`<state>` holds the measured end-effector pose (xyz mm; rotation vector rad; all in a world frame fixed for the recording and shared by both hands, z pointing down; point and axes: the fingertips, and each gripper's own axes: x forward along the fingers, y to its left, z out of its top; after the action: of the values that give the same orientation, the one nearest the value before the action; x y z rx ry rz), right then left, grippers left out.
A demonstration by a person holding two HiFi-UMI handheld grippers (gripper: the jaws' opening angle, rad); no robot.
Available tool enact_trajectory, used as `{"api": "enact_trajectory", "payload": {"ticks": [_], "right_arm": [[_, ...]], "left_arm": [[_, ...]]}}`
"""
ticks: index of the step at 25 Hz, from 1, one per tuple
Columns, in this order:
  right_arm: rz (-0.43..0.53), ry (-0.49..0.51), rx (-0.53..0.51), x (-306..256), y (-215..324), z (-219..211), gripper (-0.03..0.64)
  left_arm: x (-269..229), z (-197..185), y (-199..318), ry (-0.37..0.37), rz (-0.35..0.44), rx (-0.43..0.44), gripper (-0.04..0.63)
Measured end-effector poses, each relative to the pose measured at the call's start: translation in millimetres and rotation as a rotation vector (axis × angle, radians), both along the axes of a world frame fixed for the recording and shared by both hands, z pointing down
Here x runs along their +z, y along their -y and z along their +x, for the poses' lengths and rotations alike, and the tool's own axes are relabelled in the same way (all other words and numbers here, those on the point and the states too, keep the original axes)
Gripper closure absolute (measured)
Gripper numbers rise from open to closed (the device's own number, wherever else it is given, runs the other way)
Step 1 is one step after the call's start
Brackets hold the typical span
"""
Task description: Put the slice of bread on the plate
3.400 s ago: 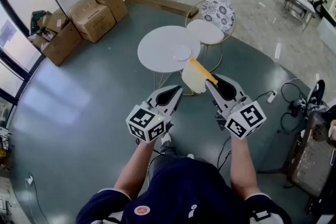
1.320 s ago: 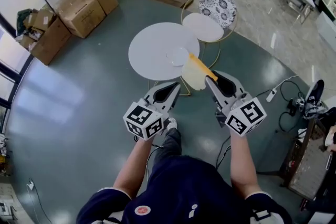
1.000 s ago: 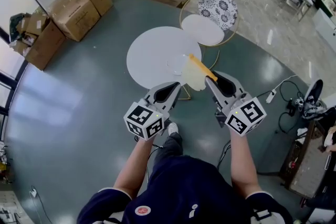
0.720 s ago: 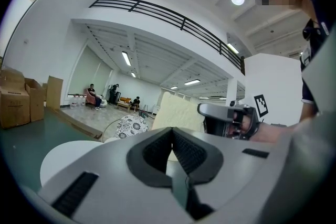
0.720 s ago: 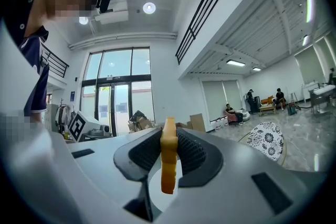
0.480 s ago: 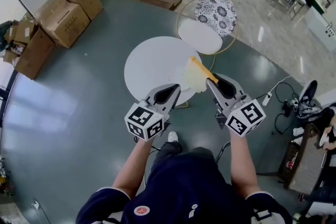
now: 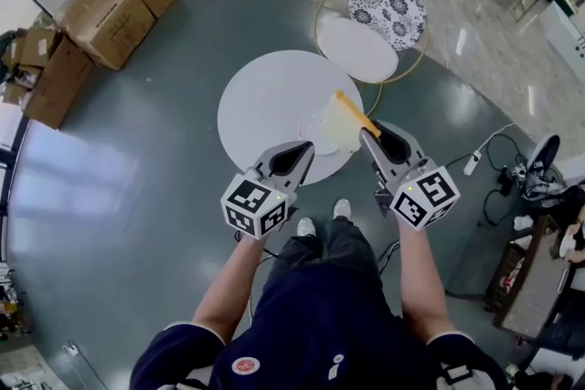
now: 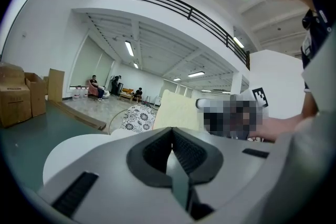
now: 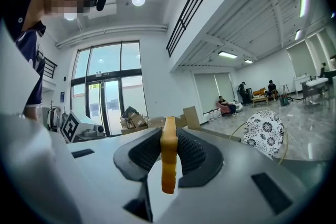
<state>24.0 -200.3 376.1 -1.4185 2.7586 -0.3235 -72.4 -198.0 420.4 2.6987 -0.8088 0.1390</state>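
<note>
Grey-green floor surrounds the round white counter (image 7: 265,96), where a pale plate (image 7: 313,120) lies by the near right edge. The right tool (image 7: 366,135) is clamped on the slice of bread (image 7: 342,125), held upright over that edge and overlapping the plate's right side from above. The left tool (image 7: 304,148) hovers at the counter's near edge, jaws pressed together, empty.

No words or numbers are showing legibly. The left gripper (image 7: 303,148) and right gripper (image 7: 366,136) are carrying cubes with only black-and-white square markers, and the shirt (image 7: 320,315) is bearing a round red-and-white emblem (image 7: 245,366), too small to read.
</note>
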Motion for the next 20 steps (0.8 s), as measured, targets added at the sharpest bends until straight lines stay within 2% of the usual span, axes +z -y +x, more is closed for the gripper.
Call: {"api": "enact_trajectory", "payload": {"ticks": [13, 20], "right_arm": [[-0.170, -0.007, -0.027, 100.0, 54.8, 0.0, 0.529], [-0.287, 0.021, -0.035, 164.3, 75.7, -5.1, 0.529]], "left_arm": [[66.5, 13.1, 28.6, 0.074, -0.070, -0.057, 0.589], [106.0, 16.4, 29.9, 0.116, -0.150, -0.066, 0.589]]}}
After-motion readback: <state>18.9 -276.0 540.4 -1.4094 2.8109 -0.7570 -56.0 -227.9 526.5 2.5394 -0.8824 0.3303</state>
